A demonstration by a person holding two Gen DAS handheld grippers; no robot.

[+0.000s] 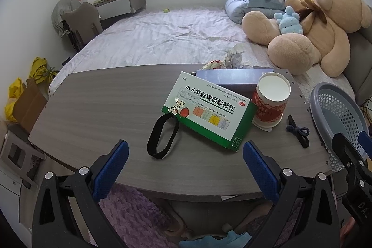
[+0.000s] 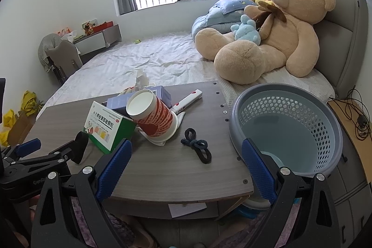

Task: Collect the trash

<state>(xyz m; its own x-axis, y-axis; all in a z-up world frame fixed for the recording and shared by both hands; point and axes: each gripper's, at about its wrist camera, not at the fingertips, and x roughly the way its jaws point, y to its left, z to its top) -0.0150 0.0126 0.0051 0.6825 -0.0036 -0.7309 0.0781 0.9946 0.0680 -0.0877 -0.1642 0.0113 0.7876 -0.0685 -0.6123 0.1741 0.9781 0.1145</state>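
A green and white medicine box (image 1: 207, 108) (image 2: 107, 127) lies on the grey wooden table (image 1: 104, 104) (image 2: 174, 166), leaning on a blue-grey box (image 1: 232, 79) (image 2: 121, 102). Beside it stands a red and white paper cup (image 1: 270, 104), tilted in the right wrist view (image 2: 153, 117). Crumpled paper (image 1: 234, 57) (image 2: 141, 79) sits behind them. A grey perforated basket (image 1: 337, 115) (image 2: 288, 127) stands at the table's right end. My left gripper (image 1: 186, 164) is open near the front edge, short of the medicine box. My right gripper (image 2: 186, 163) is open between table and basket.
A black elastic band (image 1: 162, 136) lies left of the box and a dark knotted hair tie (image 1: 298, 131) (image 2: 196, 148) right of the cup. A red-dotted white stick (image 2: 188, 100) lies behind the cup. A bed with a large teddy bear (image 1: 313, 27) (image 2: 274, 31) is beyond.
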